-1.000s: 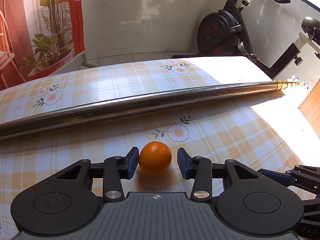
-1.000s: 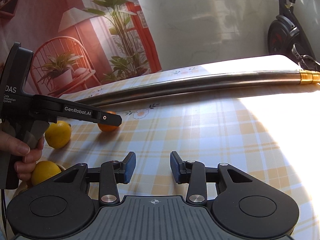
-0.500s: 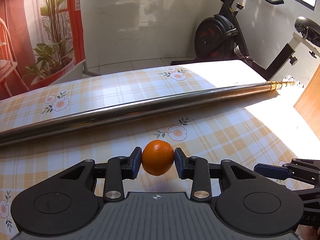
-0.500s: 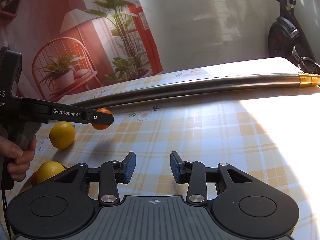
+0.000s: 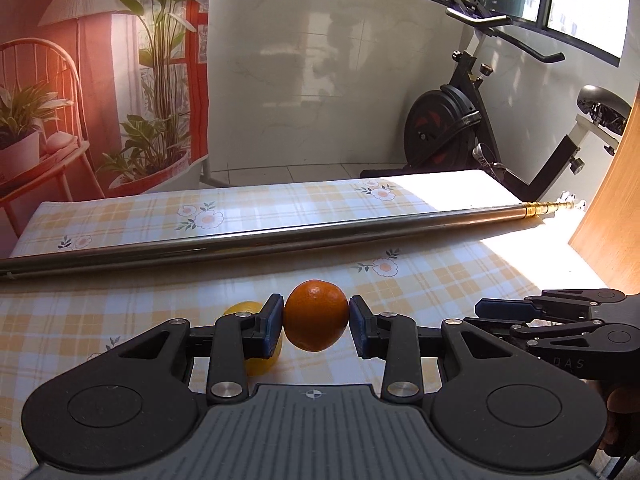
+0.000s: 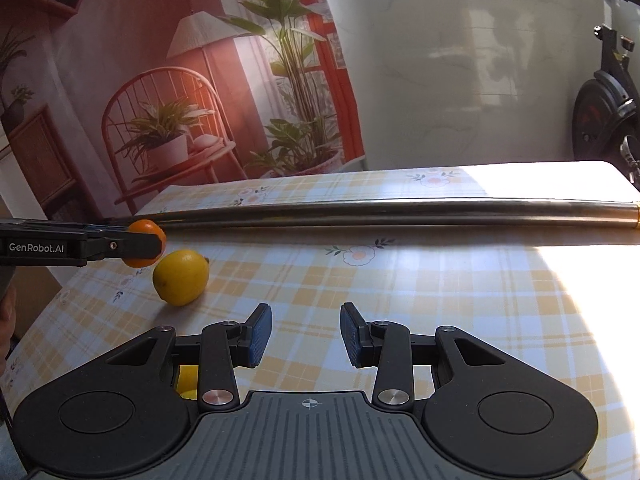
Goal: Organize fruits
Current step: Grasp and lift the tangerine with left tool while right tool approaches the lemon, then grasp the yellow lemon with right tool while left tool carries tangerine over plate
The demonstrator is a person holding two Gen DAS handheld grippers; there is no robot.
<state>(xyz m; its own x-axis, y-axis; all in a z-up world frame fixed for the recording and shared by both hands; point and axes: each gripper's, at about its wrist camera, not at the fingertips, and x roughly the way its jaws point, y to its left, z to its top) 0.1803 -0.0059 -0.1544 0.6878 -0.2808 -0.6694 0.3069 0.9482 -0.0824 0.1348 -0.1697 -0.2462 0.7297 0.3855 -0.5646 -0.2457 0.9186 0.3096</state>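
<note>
Nearest the left wrist camera, the left gripper (image 5: 316, 322) is clamped on an orange (image 5: 316, 315), its blue pads pressed to either side and the fruit lifted clear of the checked tablecloth (image 5: 440, 280), with a lemon (image 5: 260, 362) partly hidden behind the left finger. The right gripper (image 6: 306, 334) hangs with its jaws parted and nothing between them above the cloth, a second lemon (image 6: 188, 382) peeking under its left finger. Farther back a metal pole (image 5: 280, 240) lies across the table, and beyond it stands an exercise bike (image 5: 472, 120).
</note>
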